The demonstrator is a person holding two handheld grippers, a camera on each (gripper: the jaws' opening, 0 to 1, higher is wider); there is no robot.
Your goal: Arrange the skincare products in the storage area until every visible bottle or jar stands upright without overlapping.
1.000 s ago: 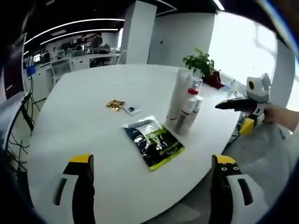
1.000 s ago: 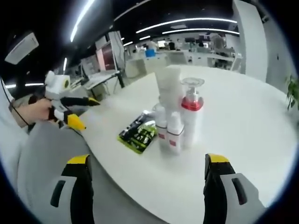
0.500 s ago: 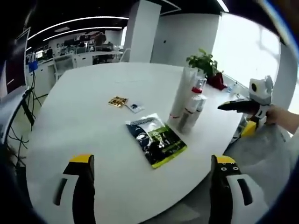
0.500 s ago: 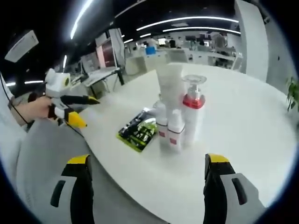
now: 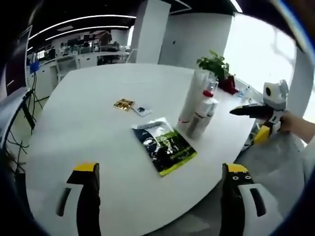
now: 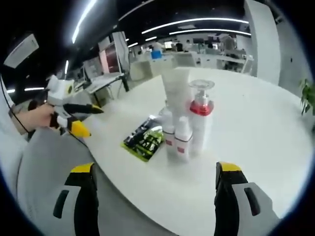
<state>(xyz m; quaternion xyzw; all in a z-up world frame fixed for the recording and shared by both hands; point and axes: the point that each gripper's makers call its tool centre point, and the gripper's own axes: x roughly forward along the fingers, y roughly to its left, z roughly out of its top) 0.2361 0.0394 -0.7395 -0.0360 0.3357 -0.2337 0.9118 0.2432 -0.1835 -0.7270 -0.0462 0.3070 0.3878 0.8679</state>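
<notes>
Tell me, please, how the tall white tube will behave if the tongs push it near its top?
The tall white tube looks narrow for its height, so it would probably tip rather than slide. It stands close against the pump bottle and small bottles, so it may knock them over. Its walls probably dent.

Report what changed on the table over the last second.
Nothing on it moved. Both tongs, left and right, stay open and empty, away from the upright bottles. The green packet still lies flat beside them; the views merely drifted.
</notes>
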